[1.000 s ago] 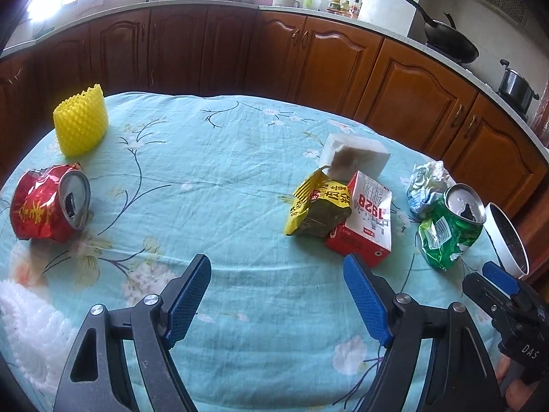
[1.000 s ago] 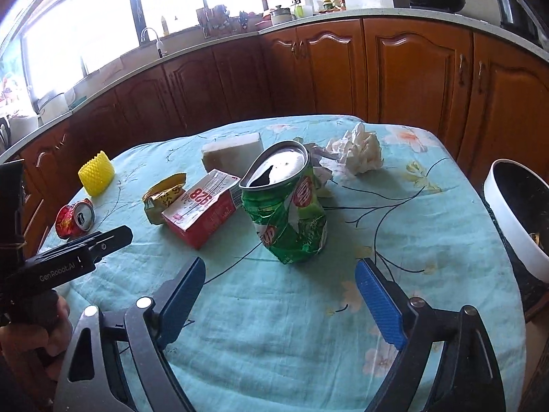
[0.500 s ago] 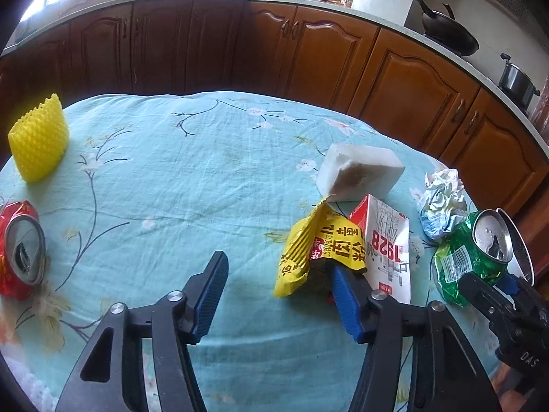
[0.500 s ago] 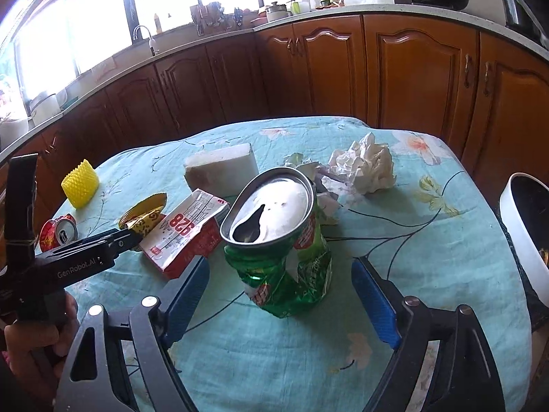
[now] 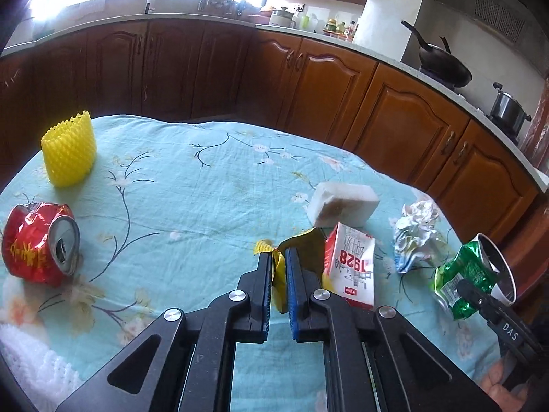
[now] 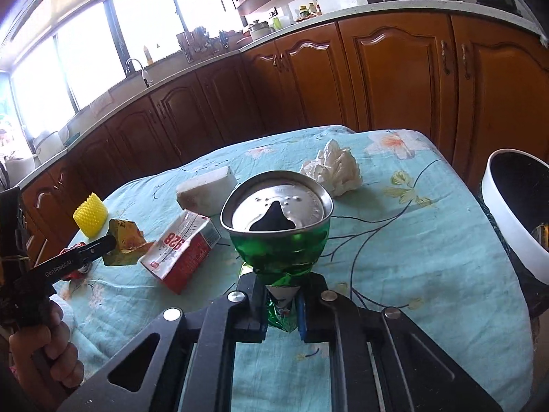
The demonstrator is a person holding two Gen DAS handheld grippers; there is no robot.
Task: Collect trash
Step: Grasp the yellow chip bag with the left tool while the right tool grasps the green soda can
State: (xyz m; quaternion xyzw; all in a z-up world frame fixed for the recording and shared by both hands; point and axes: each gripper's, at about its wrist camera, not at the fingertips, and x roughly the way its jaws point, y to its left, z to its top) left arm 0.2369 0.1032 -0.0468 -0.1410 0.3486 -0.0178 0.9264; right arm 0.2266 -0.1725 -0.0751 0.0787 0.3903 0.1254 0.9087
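My left gripper (image 5: 278, 274) pinches yellow wrapper (image 5: 279, 283) | my right gripper (image 6: 282, 304), jaws closing, crushes green can (image 6: 279, 240) at its waist | both near table's edge, white bin (image 6: 511, 219) beside for dropping.

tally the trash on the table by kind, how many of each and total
crushed cans: 2, the red can and the green can
wrappers: 1, the yellow wrapper
cartons: 1, the red and white carton
crumpled paper: 1, the paper wad
foam blocks: 1, the white foam block
foam nets: 1, the yellow foam net
total: 7
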